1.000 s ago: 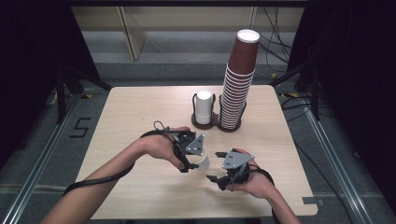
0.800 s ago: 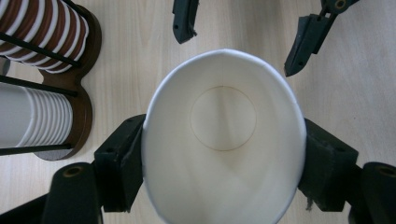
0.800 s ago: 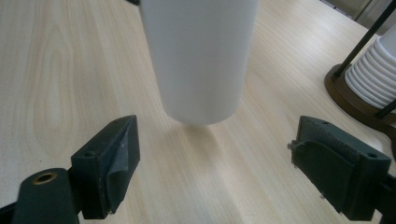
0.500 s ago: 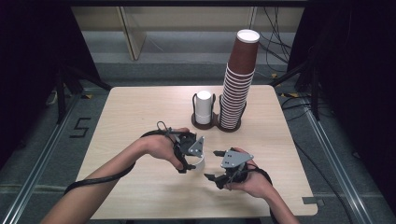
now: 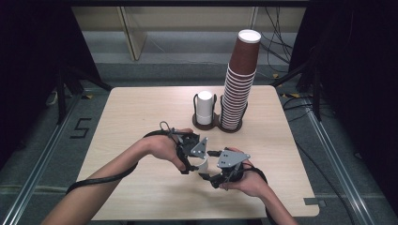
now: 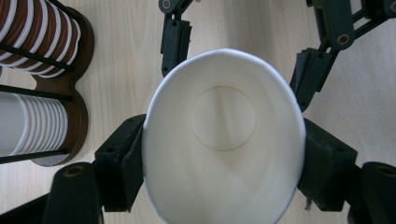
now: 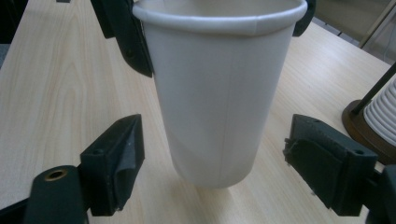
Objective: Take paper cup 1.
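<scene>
White paper, plain inside and out, makes up the cup (image 5: 202,163) at the middle of this work, and in the high view it shows as a pale patch low between the two hands near the front of the wooden counter (image 5: 141,112). The left gripper (image 5: 190,157) comes at it from the left and the right gripper (image 5: 211,176) from the right, the two almost meeting over it. Farther back stand a tall stack of brown cups (image 5: 238,84) and a short stack of white cups (image 5: 204,107), each in its own side of a dark double holder (image 5: 217,125). In the left gripper view the cup (image 6: 224,140) is seen straight down its mouth, its rim squeezed into an oval by the two black jaws clenched on its sides, so this gripper plainly grasps it; the other gripper's jaws stand past the rim on either side of the cup. In the right gripper view the cup (image 7: 219,88) is upright with its base on or just above the counter (image 7: 60,74), and this gripper's jaws flank its lower wall with a clear gap on both sides: they have just been closing, the cup between them, but do not press on it yet. By my reading one cup has been singled out, and what remains is for the right jaws to finish closing on it.
</scene>
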A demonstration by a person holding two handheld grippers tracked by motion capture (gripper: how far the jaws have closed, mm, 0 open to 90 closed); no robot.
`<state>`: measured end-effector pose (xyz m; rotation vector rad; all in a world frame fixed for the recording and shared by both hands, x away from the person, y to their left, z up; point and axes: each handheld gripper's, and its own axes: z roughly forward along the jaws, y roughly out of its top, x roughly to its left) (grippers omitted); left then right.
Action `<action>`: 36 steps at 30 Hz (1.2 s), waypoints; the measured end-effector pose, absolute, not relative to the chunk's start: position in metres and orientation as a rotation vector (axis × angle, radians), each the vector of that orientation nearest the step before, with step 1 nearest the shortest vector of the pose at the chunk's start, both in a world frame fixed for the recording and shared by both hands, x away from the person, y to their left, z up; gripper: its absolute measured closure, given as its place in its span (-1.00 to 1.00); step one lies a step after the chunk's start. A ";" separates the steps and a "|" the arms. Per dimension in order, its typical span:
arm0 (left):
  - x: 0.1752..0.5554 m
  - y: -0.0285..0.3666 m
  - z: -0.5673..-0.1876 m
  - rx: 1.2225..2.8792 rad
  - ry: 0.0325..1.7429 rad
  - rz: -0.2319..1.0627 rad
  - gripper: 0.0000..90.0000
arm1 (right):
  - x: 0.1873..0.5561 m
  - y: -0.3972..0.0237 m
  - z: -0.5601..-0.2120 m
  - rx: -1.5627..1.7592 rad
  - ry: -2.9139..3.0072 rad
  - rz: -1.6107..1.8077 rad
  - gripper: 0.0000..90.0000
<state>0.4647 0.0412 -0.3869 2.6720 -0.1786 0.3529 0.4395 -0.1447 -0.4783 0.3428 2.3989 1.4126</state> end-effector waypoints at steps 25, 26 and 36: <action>0.463 0.050 -0.387 2.496 -0.153 0.323 -0.69 | 0.439 -0.141 -0.482 0.341 2.383 1.473 -0.24; 0.462 0.053 -0.388 2.465 -0.135 0.333 -0.72 | 0.439 -0.141 -0.483 0.359 2.368 1.496 -0.24; 0.448 0.102 -0.396 2.266 0.066 0.395 -0.81 | 0.440 -0.139 -0.491 0.505 2.354 1.563 -0.25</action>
